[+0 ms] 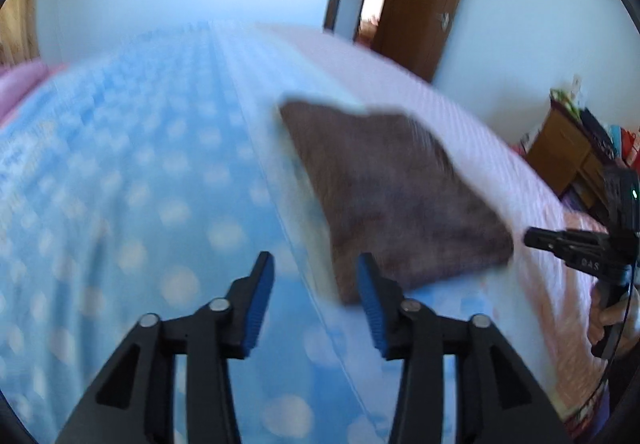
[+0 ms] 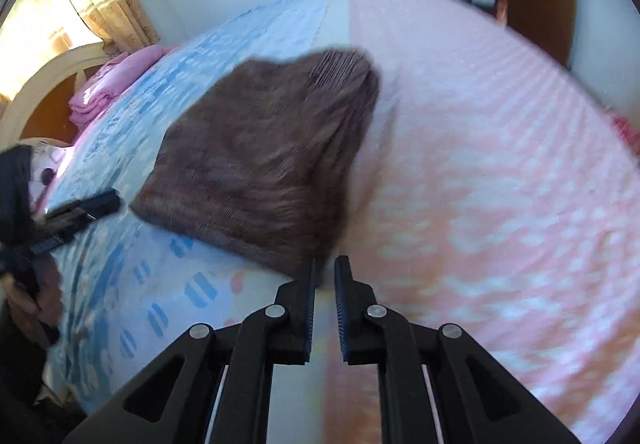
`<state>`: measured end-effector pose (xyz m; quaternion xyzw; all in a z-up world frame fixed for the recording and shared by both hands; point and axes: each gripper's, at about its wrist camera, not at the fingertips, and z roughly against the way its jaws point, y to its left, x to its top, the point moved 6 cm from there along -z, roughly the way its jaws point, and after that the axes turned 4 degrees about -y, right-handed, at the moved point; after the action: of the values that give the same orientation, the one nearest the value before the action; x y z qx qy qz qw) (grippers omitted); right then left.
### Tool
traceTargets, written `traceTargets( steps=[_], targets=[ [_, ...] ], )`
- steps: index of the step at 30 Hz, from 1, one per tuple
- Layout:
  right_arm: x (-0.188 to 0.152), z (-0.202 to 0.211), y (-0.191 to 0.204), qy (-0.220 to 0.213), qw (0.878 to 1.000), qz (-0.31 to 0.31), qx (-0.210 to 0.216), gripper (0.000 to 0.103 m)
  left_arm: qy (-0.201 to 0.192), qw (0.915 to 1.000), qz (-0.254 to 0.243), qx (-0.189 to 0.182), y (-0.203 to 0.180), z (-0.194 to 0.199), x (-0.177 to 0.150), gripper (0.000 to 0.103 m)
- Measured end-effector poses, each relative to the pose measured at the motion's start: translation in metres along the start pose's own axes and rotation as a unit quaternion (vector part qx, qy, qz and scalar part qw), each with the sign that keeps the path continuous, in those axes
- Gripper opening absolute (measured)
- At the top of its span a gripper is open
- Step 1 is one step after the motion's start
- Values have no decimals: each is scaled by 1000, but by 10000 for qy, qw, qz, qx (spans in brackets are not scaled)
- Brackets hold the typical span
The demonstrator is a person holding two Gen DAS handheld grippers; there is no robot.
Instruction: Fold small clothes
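the brown knit garment (image 2: 264,160) lies folded flat on the bed (image 2: 500,184), straddling the seam where the blue dotted half of the bedspread (image 1: 132,172) meets the pink half; its ribbed hem points toward the far end of the bed.

the left gripper (image 1: 316,300) hovers over the blue half just beside the garment's near corner. its jaws stand wide apart, released, with nothing between the blue pads (image 1: 262,308); the right-hand pad overlaps the garment's edge in the left wrist view, though whether it touches the cloth cannot be told through the blur.

the right gripper (image 2: 325,296) sits at the garment's near edge on the pink side. its jaws are nearly together, with only a narrow slot of bedspread showing between the ridged pads (image 2: 308,308); no cloth is pinched there, and the tips stop just short of the garment's near corner. seen from the left wrist view, the same gripper (image 1: 538,238) points at the garment's side without touching it.

beyond the garment, a folded pink blanket (image 2: 108,84) rests by the cream headboard (image 2: 48,80), and a brown door (image 1: 424,0) stands open past the bed's far end.
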<state>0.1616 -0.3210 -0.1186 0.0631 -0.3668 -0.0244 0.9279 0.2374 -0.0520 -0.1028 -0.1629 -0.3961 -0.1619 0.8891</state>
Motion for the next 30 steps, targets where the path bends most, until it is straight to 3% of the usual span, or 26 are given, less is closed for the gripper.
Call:
traceTargets(
  steps=[2,4,8,11,13,15,19,22,25,30],
  targets=[
    [23,10,2,-453,9989,30,-112,10,-219,9997,45,108,3,-5,24,53],
    [44,5,10,-690,9976,-25,103,10,-384,9989,165,220,2,-24,48,53],
    [63,-39,42,-595,9970,109,483,10,-228,9983,384,364,-11,-78,60,49],
    [59,-74,49,-374,9983,358,256,10,102,9970,253,725,-13,-109,41,36],
    [48,-90,37,-118,9992,377,-33,8,121,9958,271,869,-5,-116,23,42],
    [44,-90,24,-280,9992,202,194,7,-96,9945,351,978,2,-111,17,59],
    [46,-89,10,-162,9983,-225,517,7,75,9929,788,890,16,-115,17,76],
    [59,-78,11,-281,9977,-323,532,7,156,9930,956,682,23,-113,27,76],
    [89,-69,9,-645,9971,-184,360,7,-180,9938,752,802,15,-103,54,73],
    [130,-108,12,-545,9982,31,238,10,-311,9952,511,780,-10,-128,86,73]
  ],
)
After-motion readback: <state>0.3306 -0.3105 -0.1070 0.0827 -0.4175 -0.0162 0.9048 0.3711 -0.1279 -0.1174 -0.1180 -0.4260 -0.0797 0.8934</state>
